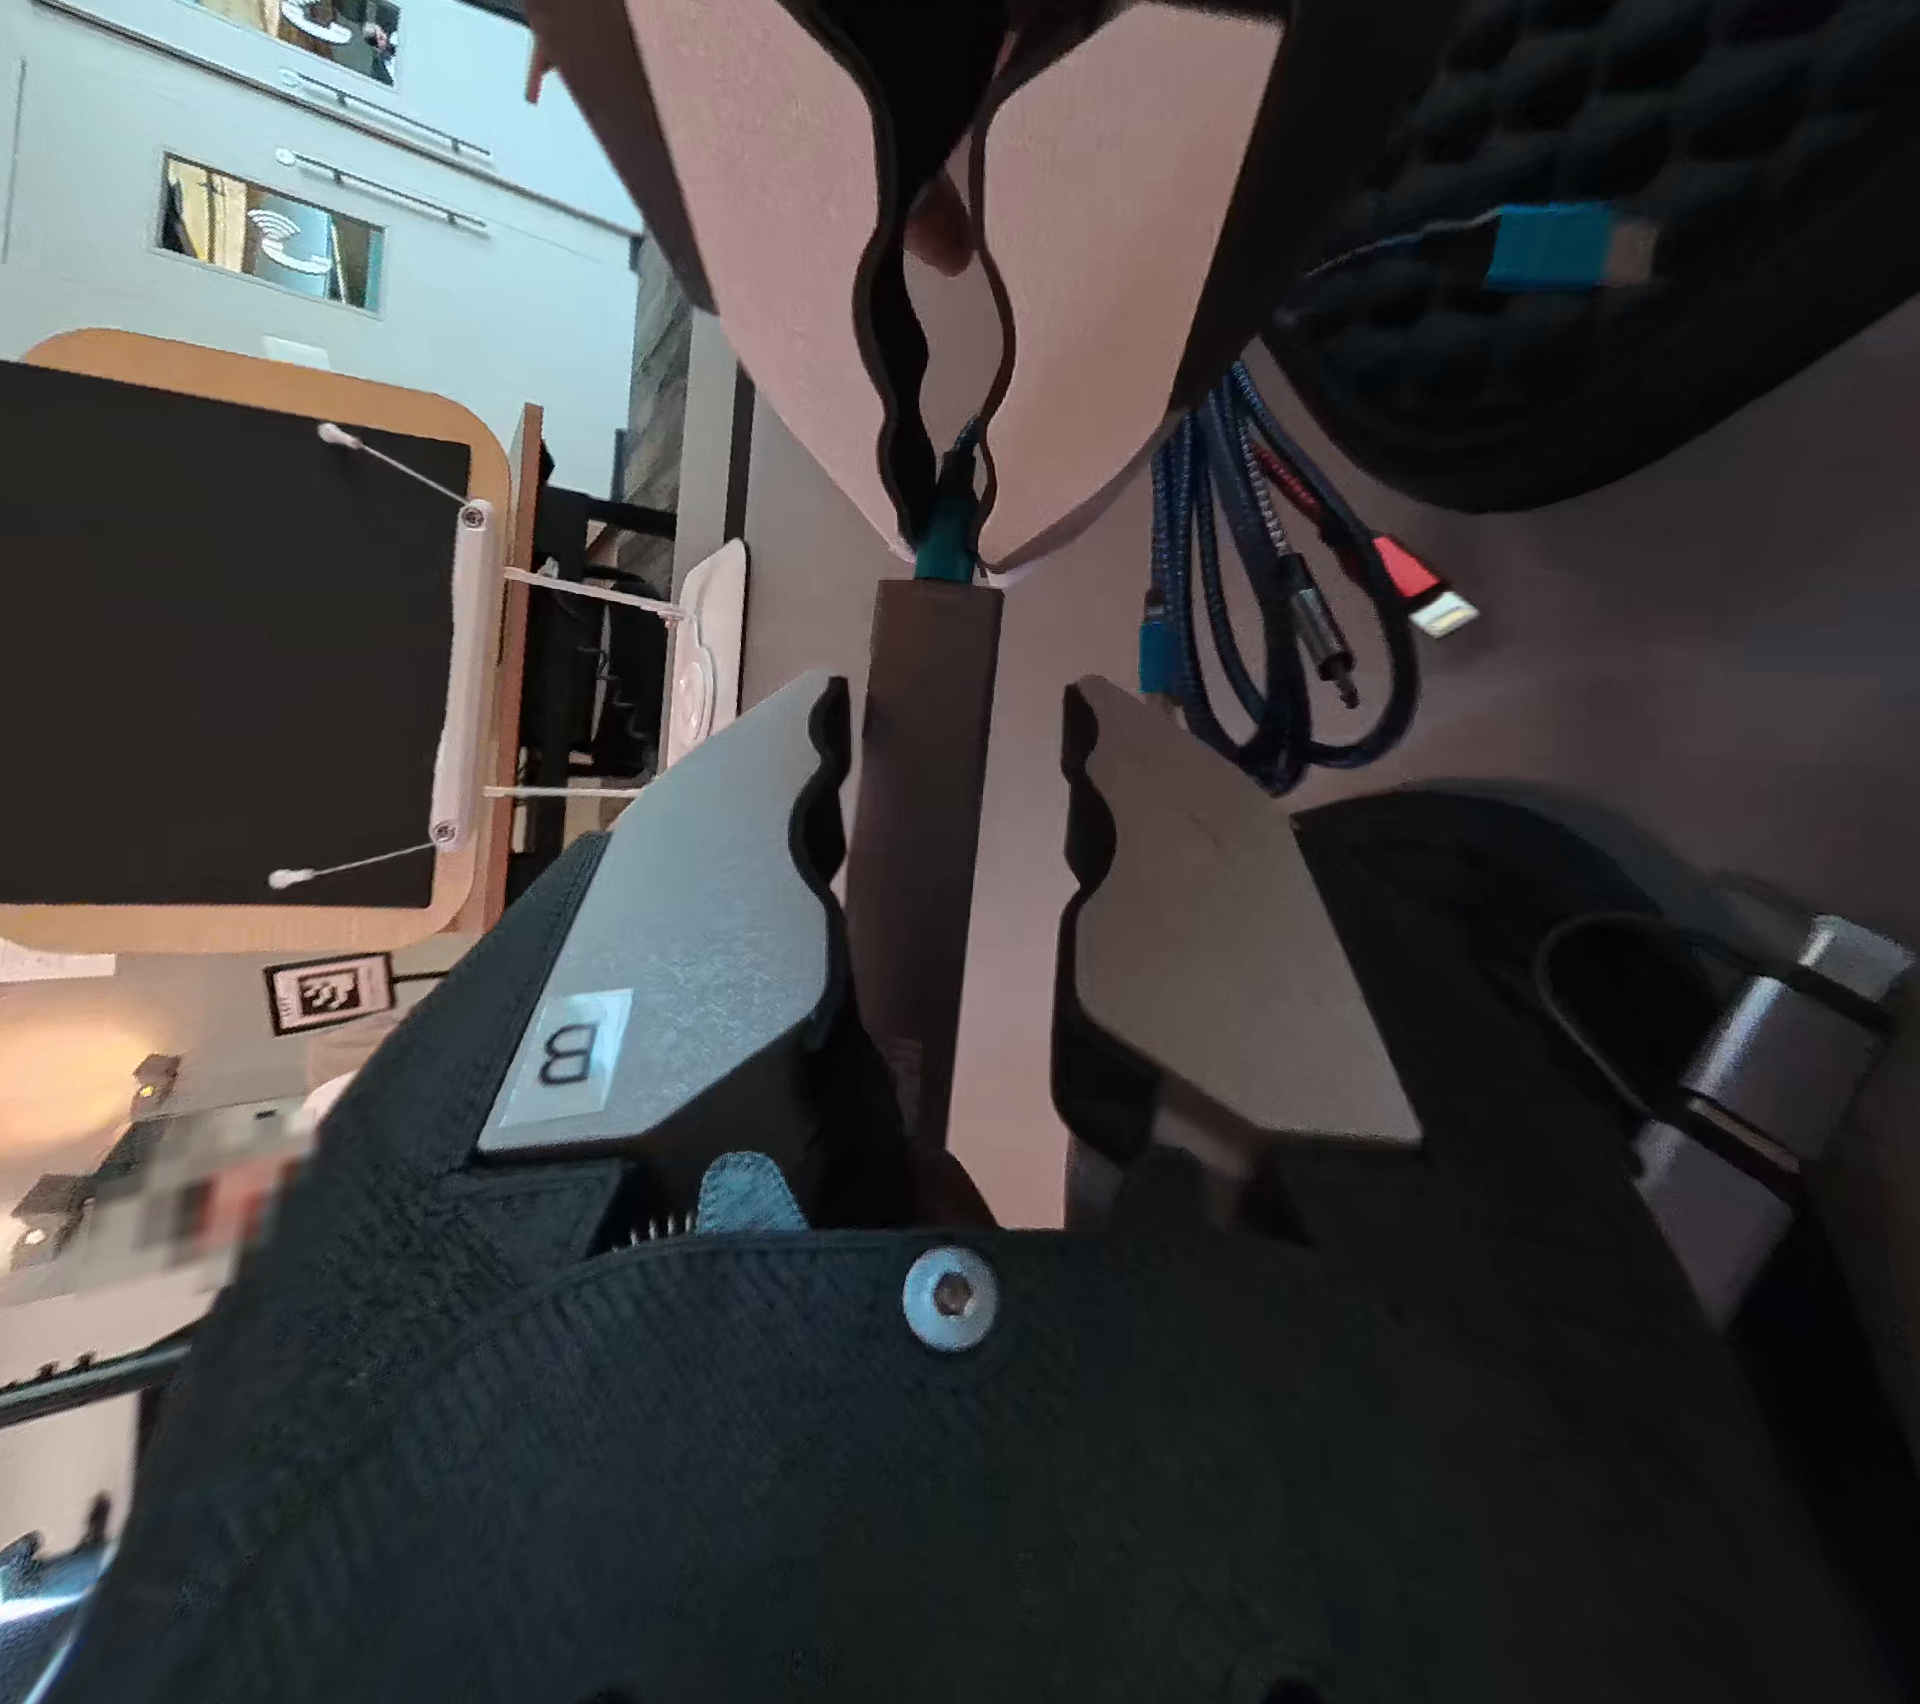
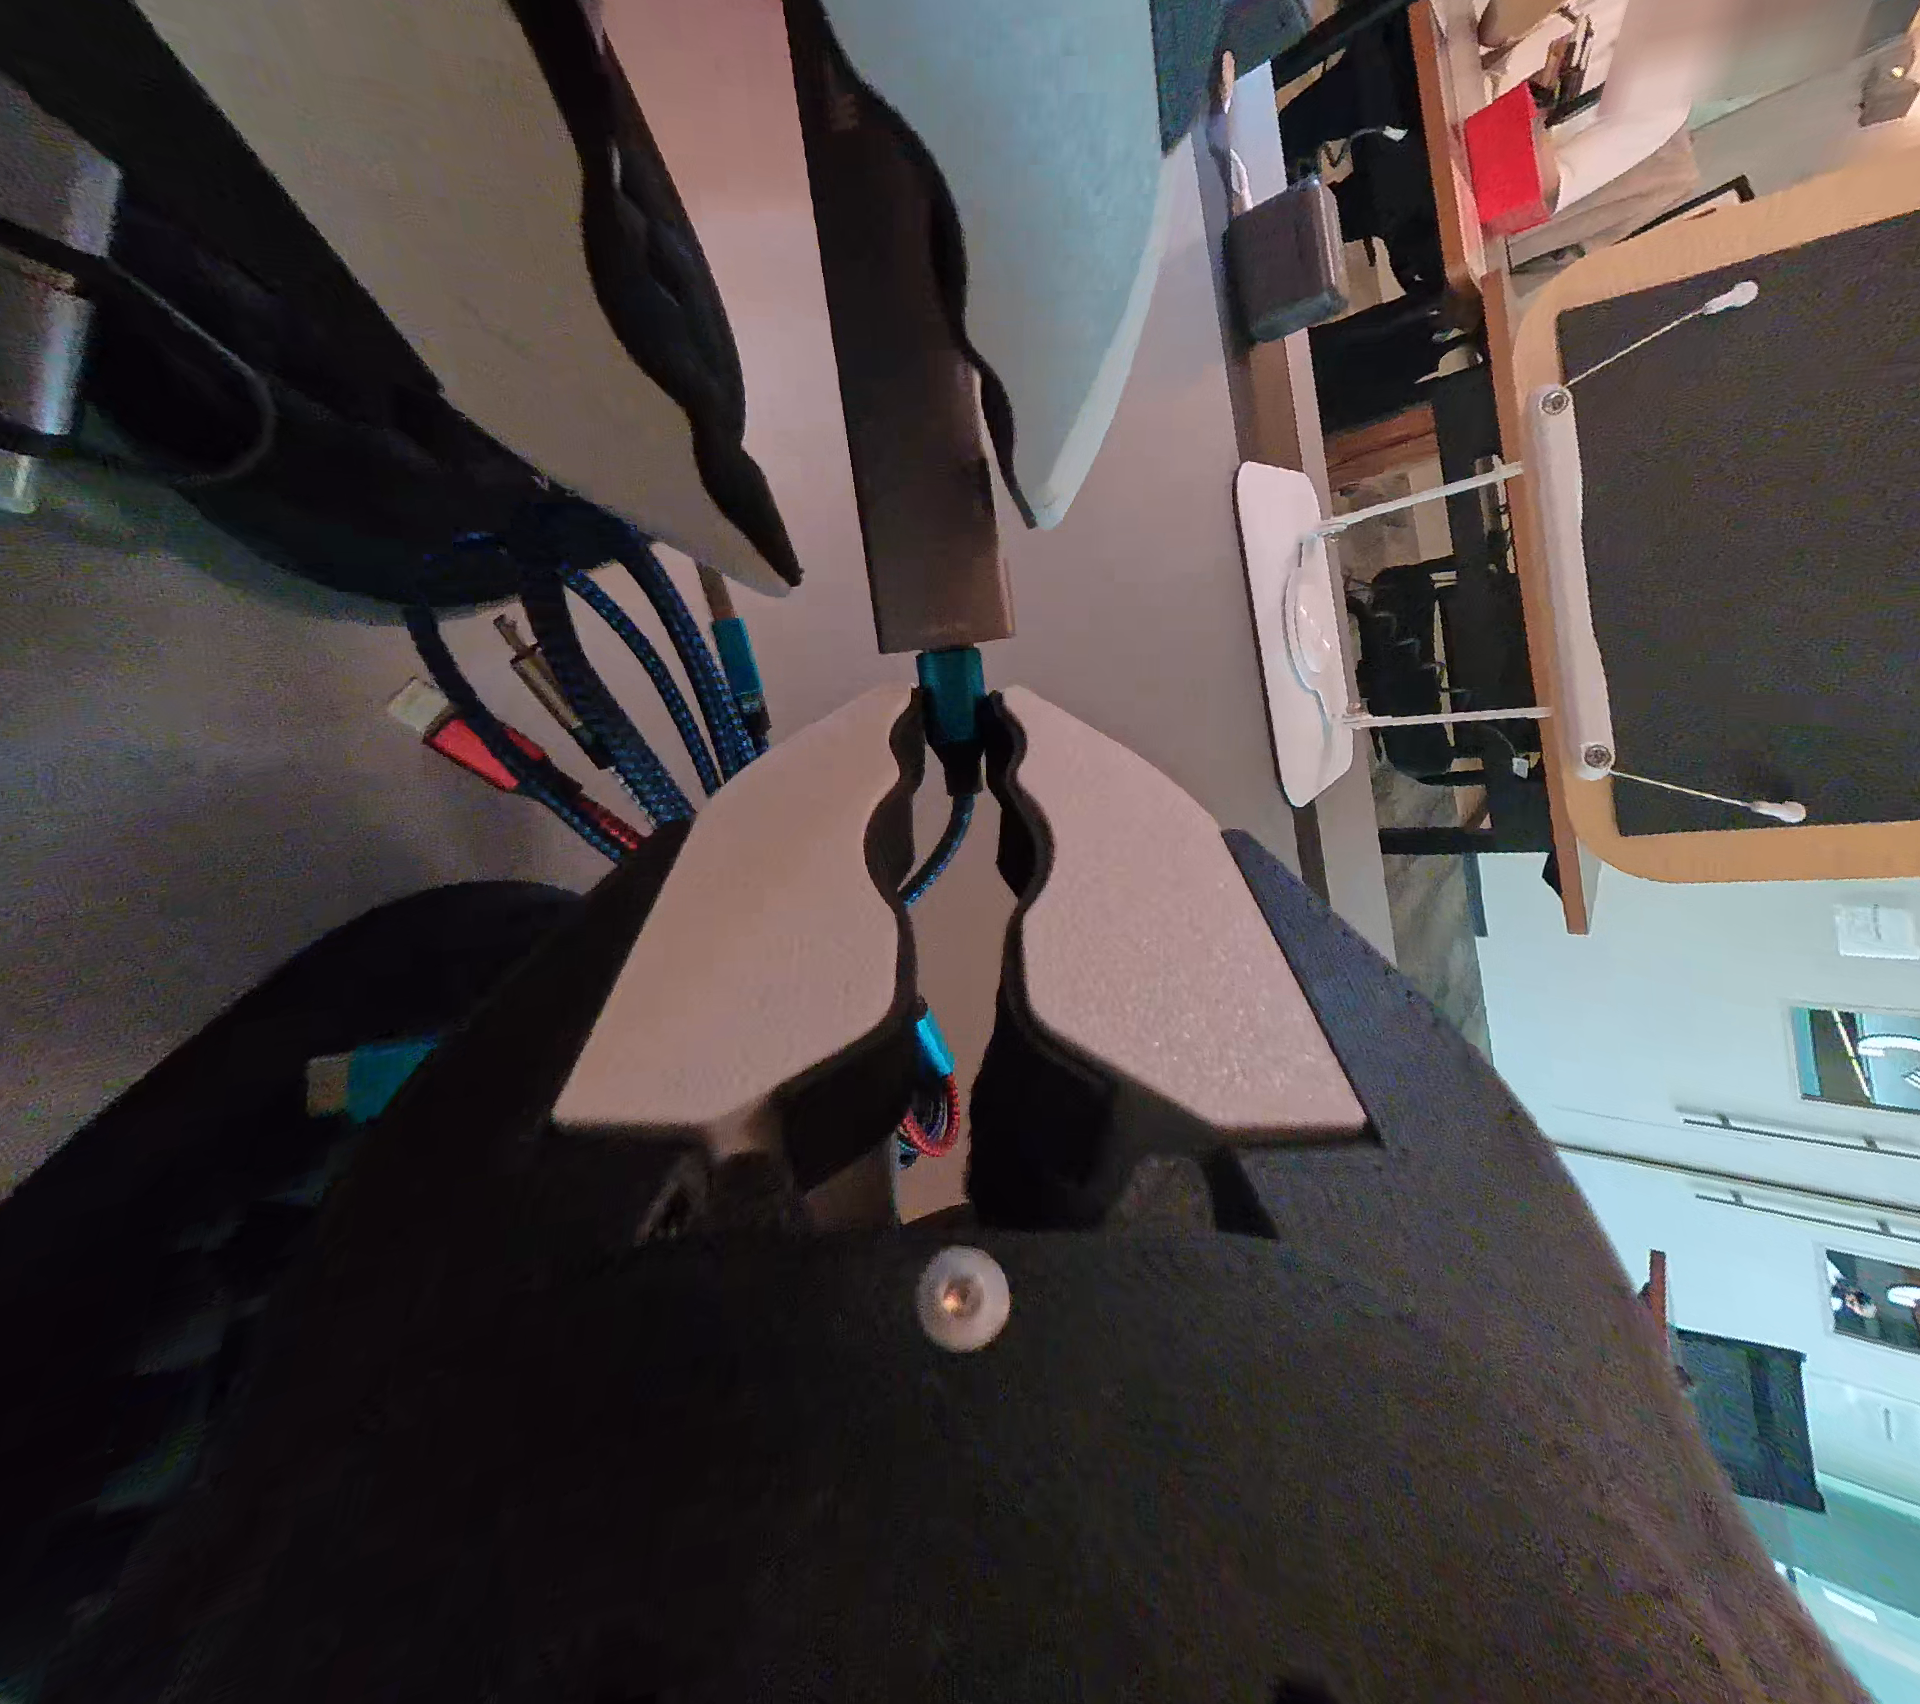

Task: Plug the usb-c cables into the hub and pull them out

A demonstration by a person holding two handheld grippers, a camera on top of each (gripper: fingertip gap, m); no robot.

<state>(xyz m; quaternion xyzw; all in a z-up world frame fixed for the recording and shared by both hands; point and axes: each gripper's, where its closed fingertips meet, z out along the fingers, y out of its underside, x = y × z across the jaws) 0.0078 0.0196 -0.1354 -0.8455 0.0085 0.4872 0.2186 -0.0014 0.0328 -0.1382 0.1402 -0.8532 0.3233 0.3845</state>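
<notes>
A dark bar-shaped hub (image 1: 925,823) lies on the pale table between the fingers of my left gripper (image 1: 954,698). That gripper is open: one finger touches the hub's side and the other stands off with a gap. My right gripper (image 2: 951,724) is shut on a teal USB-C plug (image 2: 948,693), which meets the end of the hub (image 2: 914,366); its blue braided cable runs back between the fingers. In the left wrist view the right gripper (image 1: 945,553) comes in from the top with the plug (image 1: 943,542) at the hub's far end.
A bundle of blue braided cables with a red connector (image 1: 1403,579) lies beside the hub, also in the right wrist view (image 2: 582,698). A black mesh pouch (image 1: 1662,44) carries a blue connector (image 1: 1558,257). A grey adapter (image 1: 1766,1072) sits near my left gripper. A white pad (image 2: 1262,532) lies at the table edge.
</notes>
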